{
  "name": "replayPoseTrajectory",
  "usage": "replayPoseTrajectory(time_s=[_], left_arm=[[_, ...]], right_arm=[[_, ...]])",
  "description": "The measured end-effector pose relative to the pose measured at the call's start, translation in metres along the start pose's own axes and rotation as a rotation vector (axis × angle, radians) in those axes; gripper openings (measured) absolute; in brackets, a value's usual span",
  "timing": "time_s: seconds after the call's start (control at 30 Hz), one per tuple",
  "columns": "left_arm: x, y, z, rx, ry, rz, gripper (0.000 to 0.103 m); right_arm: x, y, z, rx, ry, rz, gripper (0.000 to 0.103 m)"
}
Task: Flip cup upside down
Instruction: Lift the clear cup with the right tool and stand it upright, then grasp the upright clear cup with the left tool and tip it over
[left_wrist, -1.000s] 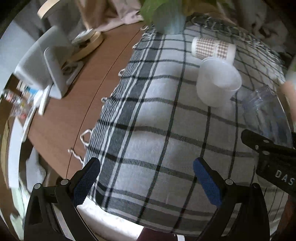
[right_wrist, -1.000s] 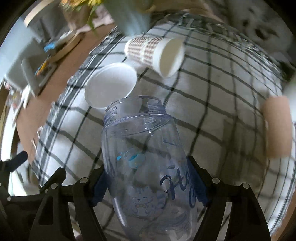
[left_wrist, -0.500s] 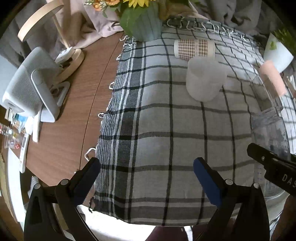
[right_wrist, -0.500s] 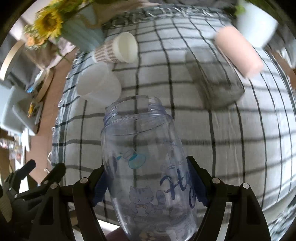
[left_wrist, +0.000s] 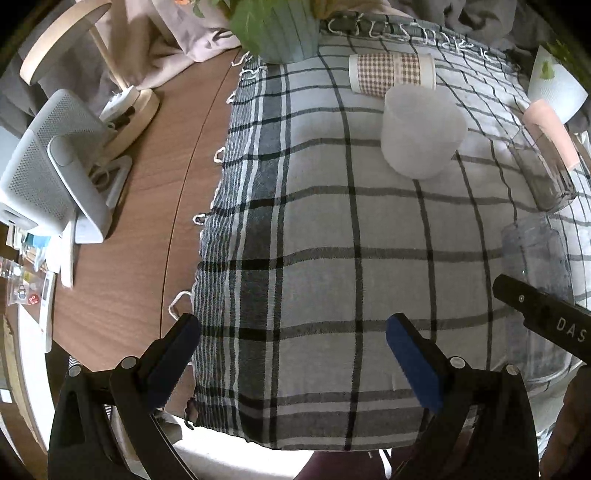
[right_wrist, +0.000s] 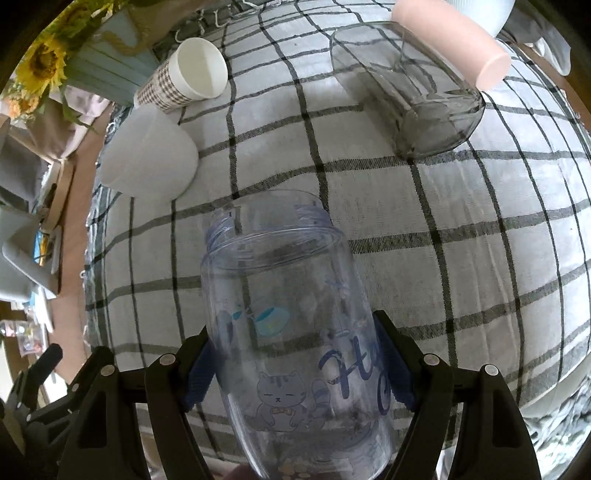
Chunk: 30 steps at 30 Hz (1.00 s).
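Note:
My right gripper (right_wrist: 295, 365) is shut on a clear blue-tinted plastic cup (right_wrist: 291, 325) with a cat print and blue lettering. The cup's open threaded mouth points away from the camera, down toward the checked cloth (right_wrist: 480, 221). The same cup (left_wrist: 535, 280) shows at the right edge of the left wrist view, behind the right gripper's black body (left_wrist: 546, 314). My left gripper (left_wrist: 291, 343) is open and empty above the cloth's near edge.
A frosted white cup (left_wrist: 421, 129) stands mouth down on the cloth. A checked paper cup (left_wrist: 391, 74), a clear glass (right_wrist: 406, 88) and a pink cup (right_wrist: 450, 40) lie on their sides. A vase of sunflowers (right_wrist: 92, 62) stands at the back. A white device (left_wrist: 51, 166) sits on the wooden table.
The right gripper has tipped the held cup so its mouth points further down at the cloth, and the view has swung right. The left gripper has drawn back slightly.

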<state>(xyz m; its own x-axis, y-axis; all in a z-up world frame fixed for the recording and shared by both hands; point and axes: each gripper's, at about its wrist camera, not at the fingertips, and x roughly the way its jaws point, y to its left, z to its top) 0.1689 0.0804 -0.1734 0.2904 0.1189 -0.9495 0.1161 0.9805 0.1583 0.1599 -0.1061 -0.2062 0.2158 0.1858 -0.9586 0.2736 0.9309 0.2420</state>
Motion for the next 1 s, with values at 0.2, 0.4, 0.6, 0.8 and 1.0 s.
replayPoseTrajectory(time_s=[0.2,0.4,0.6,0.8,1.0], left_arm=[[-0.004,-0.001,-0.002,-0.015,0.000,0.013,0.102],[-0.021,-0.007,-0.007,-0.041,-0.028,0.003,0.102],[-0.048,-0.023,-0.016,-0.036,-0.071,-0.010,0.102],[-0.071,-0.056,-0.027,-0.014,-0.078,-0.081,0.102],[-0.080,-0.093,-0.032,0.000,-0.087,-0.162,0.102]], right_arm=[[0.003,0.007,0.006,-0.017,-0.012,-0.026,0.078],[-0.016,0.004,0.003,-0.054,-0.054,0.025,0.081],[-0.072,-0.005,-0.012,-0.100,-0.184,0.026,0.083],[-0.109,-0.035,-0.019,-0.103,-0.258,-0.022,0.085],[-0.118,-0.065,-0.017,-0.097,-0.237,-0.031,0.085]])
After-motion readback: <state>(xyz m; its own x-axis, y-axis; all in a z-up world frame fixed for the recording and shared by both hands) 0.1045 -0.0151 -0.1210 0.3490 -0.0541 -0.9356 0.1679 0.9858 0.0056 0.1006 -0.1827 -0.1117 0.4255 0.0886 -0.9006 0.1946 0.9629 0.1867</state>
